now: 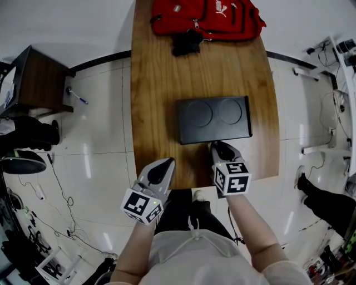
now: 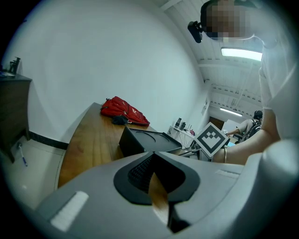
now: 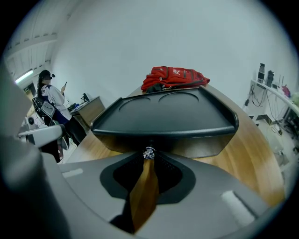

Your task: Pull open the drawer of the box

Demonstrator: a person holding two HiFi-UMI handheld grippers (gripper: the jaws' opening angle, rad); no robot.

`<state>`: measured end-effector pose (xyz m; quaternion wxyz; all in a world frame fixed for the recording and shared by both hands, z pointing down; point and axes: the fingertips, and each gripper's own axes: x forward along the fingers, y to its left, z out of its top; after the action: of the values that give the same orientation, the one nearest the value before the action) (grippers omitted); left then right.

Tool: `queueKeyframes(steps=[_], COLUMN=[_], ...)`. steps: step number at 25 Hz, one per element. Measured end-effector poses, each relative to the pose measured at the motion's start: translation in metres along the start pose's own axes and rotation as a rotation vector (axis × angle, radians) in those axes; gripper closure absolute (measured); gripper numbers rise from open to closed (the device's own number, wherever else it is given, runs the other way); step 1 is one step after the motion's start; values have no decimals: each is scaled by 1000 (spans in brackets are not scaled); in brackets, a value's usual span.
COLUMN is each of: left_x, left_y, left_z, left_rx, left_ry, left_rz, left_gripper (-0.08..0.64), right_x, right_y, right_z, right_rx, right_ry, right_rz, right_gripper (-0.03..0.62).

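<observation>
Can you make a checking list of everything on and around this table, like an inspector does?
Surface: wooden table, light brown.
Job's things: black box lies mid-table; its small shiny knob faces the person; the drawer is not visibly pulled out.
Clutter: red bag at the far end, with a black item beside it.
Grippers: right tool is shut on the knob; left tool is shut on nothing, over the near part of the table.
Cables: loose cables on the floor at left.
Surroundings: dark cabinet at left, and a shoe at right.
</observation>
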<state>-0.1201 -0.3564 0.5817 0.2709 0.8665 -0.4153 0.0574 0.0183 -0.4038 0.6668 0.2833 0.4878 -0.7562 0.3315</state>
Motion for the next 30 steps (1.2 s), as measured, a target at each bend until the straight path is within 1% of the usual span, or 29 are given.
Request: queueKeyframes(steps=[6,11,18,26,30], left_x=[-7,-16,-33,-38,-43], left_y=[-12,-16,-33,-67,-79], left_z=[-4,1,-4,-16,-17], left_rx=[-11,-18,-30,-21,-9], left_ry=[-7,-40,-58,-56,-52], left_rz=[5,54,75,46,38], left_gripper=[554,554,554,554,554], right_x=[-12,-27,-46,-59,-66], right_y=[3,9,16,16,19], right_z=[-18,-40,-73,-97,-99], right_rx=[28,32,31,-7,-29], right_ry=[20,41,76,94,76], right_rz=[10,21,36,31,28], right_gripper=[518,517,517,517,517])
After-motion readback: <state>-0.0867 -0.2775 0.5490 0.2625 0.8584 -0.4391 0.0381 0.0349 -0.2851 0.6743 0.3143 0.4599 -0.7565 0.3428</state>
